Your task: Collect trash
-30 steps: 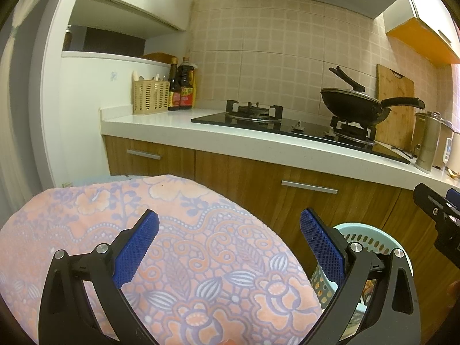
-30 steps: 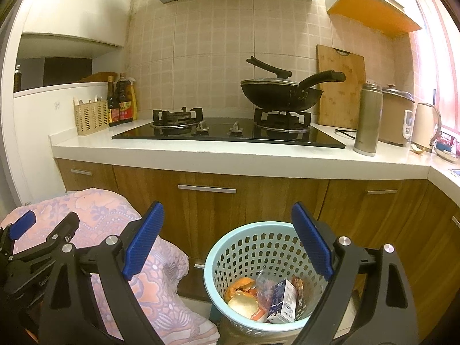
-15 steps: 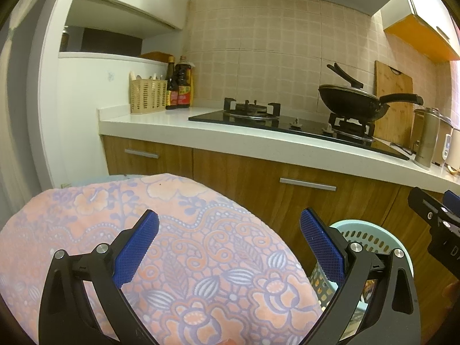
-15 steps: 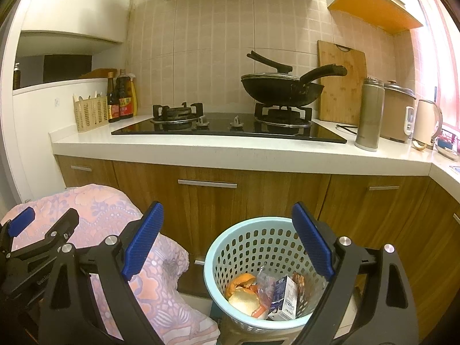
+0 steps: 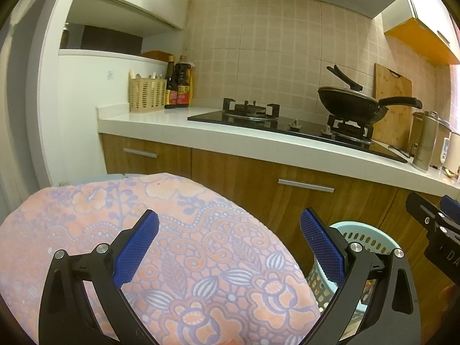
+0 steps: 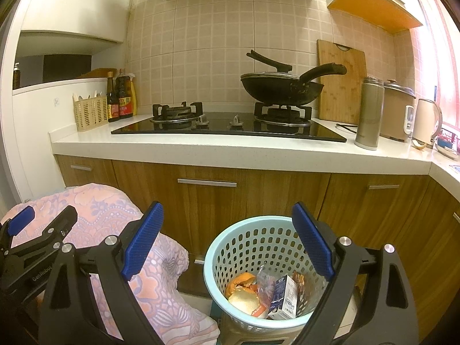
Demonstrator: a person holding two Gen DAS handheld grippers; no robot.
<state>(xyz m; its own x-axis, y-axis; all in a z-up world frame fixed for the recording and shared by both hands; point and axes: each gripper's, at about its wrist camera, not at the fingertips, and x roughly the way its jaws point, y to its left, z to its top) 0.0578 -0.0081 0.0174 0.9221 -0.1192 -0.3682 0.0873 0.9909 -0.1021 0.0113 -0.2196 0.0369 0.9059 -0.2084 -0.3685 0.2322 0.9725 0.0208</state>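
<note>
Nothing has truly moved since a second ago; both grippers hold the same places, and only the framing of the counter drifts very slightly between pictures.

From the left wrist, the left gripper (image 5: 229, 247) stands with its two blue pads wide apart and nothing between them, hanging over one flowered pink cloth (image 5: 178, 247) that fills the lower left. One pale blue basket (image 5: 356, 231) peeps out beyond the right finger, mostly hidden by it, so its contents cannot be made out here. On the counter (image 5: 258, 141) are one two-burner hob (image 5: 287, 120), one black wok (image 5: 353, 105) with its lid, two dark bottles (image 5: 179, 84), one beige cutlery holder (image 5: 147, 95), one cutting board (image 5: 392, 97) leaning on the tiles and one steel flask (image 5: 425, 141). Part of the right gripper (image 5: 437, 230) is cut off at the right edge.

From the right wrist, the right gripper (image 6: 227, 244) is likewise spread wide and empty above the basket (image 6: 258, 235), which sits on the floor before the cabinets. The collected trash (image 6: 267, 293) lies in its bottom: an orange peel, a pale round piece, a small carton and crumpled wrappers, partly hidden by the right finger, so an exact count is unsure. Here a third, yellow bottle shows behind the two dark ones. One kettle (image 6: 428, 120) and one rice cooker (image 6: 398, 112) stand at the right. The left gripper (image 6: 40, 221) shows only in part, over the cloth (image 6: 161, 287).
</note>
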